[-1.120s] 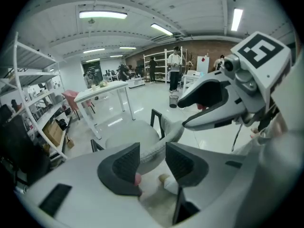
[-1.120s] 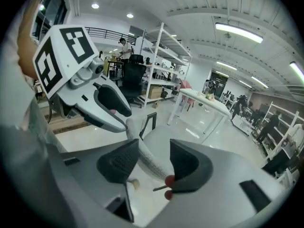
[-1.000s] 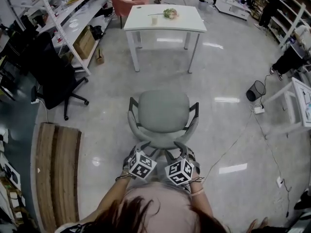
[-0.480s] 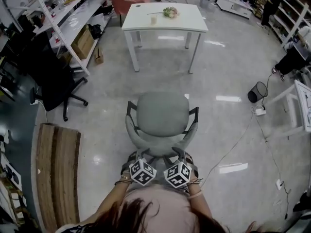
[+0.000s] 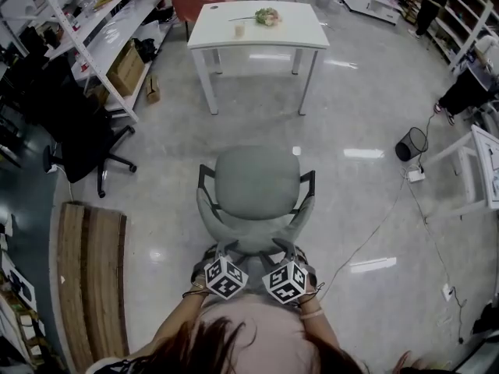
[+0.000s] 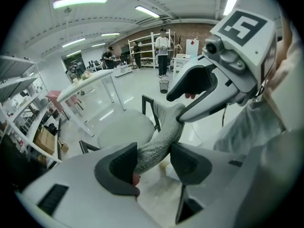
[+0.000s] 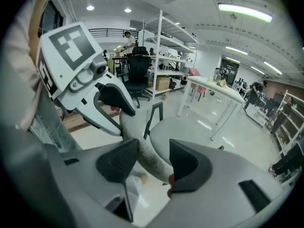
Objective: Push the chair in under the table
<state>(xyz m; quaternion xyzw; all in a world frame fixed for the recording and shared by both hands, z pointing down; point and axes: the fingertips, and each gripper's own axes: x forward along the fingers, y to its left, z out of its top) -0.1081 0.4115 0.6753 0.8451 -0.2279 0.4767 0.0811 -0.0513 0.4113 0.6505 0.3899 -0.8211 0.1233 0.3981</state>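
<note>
A grey office chair (image 5: pixel 256 181) with black armrests stands on the shiny floor, facing the white table (image 5: pixel 257 31) further off. Its curved backrest (image 5: pixel 251 244) is nearest me. My left gripper (image 5: pixel 221 251) and right gripper (image 5: pixel 285 249) sit side by side over the backrest's top edge. In the left gripper view the backrest (image 6: pixel 161 137) runs between the jaws of the left gripper (image 6: pixel 154 163), with a gap at one pad. The right gripper (image 7: pixel 154 161) straddles the backrest (image 7: pixel 137 137) in the same loose way. Both pairs of jaws have just been opening.
A black office chair (image 5: pixel 74 142) and white shelving (image 5: pixel 101 45) stand at the left, with a wooden slatted board (image 5: pixel 90 279) on the floor. A black bin (image 5: pixel 411 144), a floor cable (image 5: pixel 374 232) and another white desk (image 5: pixel 483 162) are at the right. Flowers (image 5: pixel 267 16) lie on the table.
Both grippers have sunk lower over the backrest's top edge and sit closer to me in the head view. The chair has stayed where it was.
</note>
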